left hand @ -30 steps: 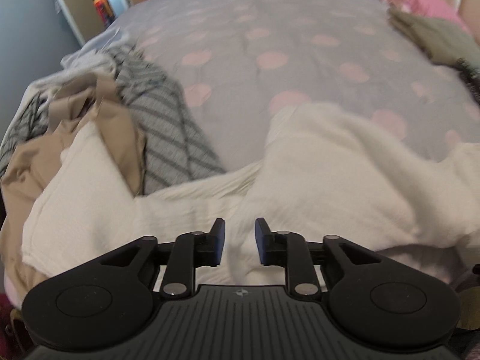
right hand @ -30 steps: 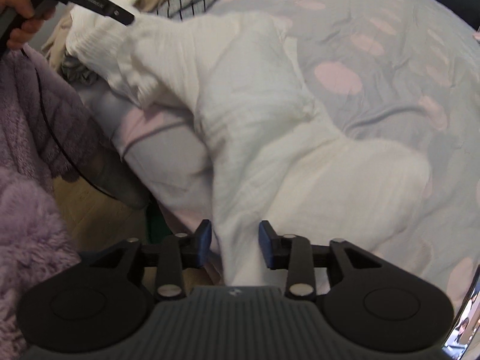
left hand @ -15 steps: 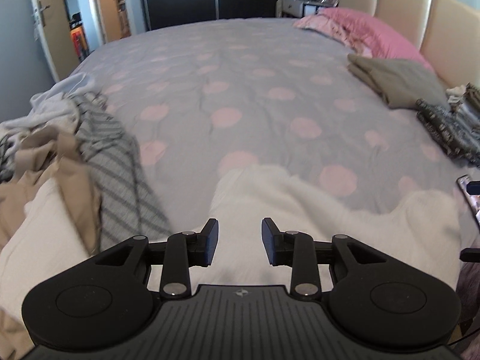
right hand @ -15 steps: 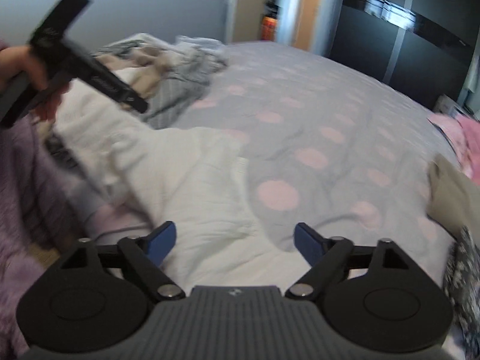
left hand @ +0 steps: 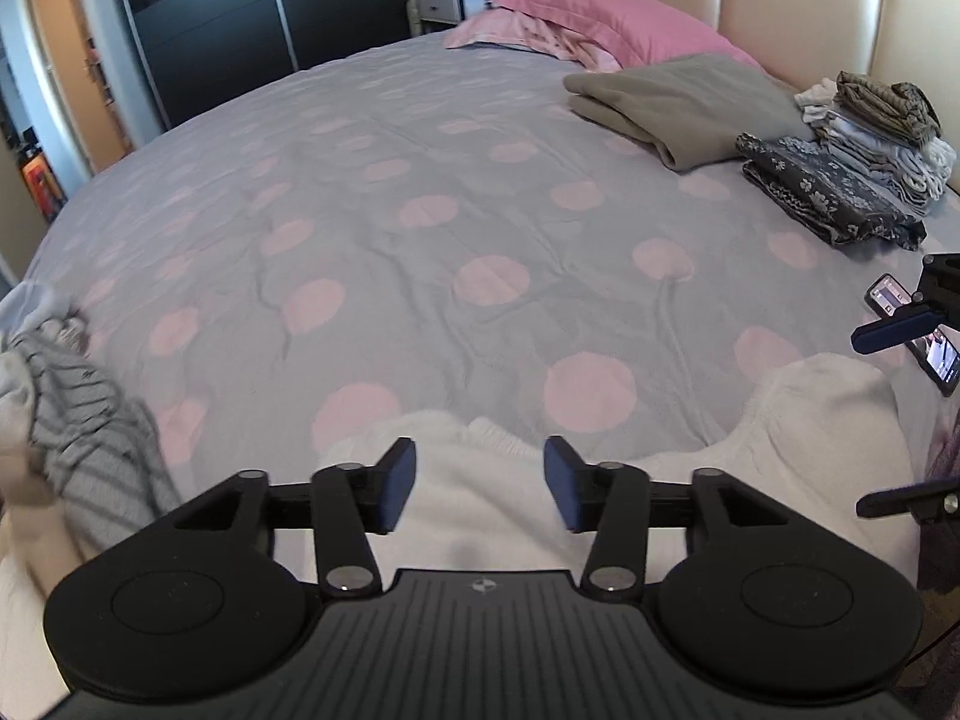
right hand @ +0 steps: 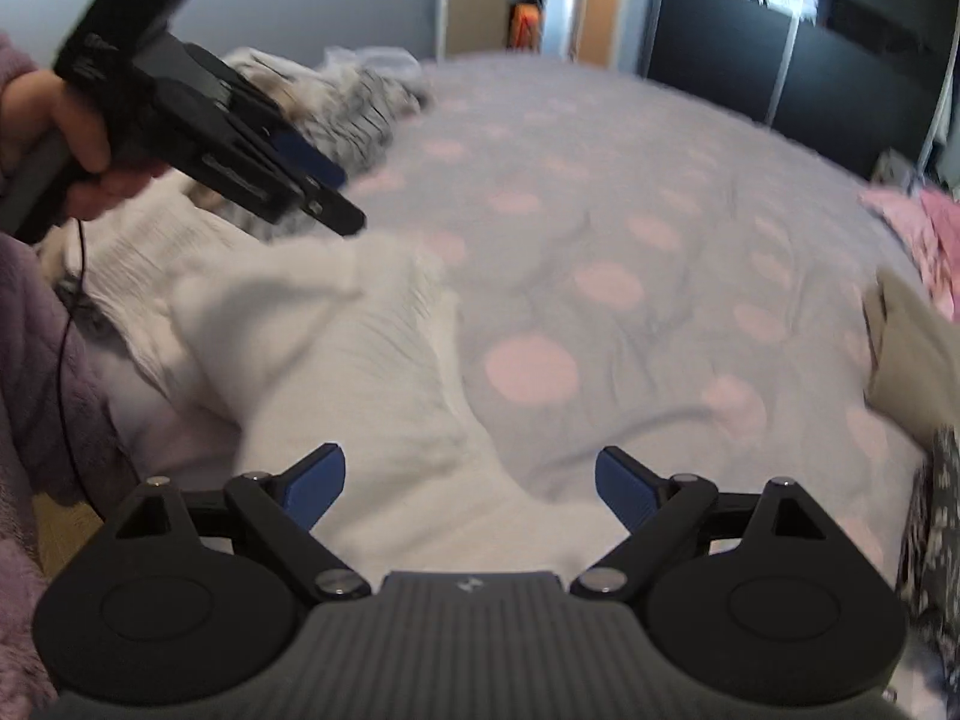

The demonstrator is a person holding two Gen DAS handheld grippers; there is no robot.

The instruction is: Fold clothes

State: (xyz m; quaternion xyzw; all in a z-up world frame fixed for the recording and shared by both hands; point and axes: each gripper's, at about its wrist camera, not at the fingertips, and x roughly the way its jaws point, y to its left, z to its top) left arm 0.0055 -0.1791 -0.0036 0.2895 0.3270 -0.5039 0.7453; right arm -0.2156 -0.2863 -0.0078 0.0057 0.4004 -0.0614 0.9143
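While fingers open, white garment (no legible labels)

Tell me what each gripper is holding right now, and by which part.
Nothing. The right gripper is open and empty; the left gripper's jaws are opening with nothing pinched. The white garment lies loose on the bed.

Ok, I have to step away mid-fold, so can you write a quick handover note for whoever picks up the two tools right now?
Left tool: jaws opening, nothing gripped, over the white garment.
Right tool: wide open, empty, over the same garment.
Garment lies rumpled and unfolded at the near edge of the bed.
Done: folded stack and folded olive piece near the pillow.
Left: spread and fold the white garment, then the unsorted heap on the left.
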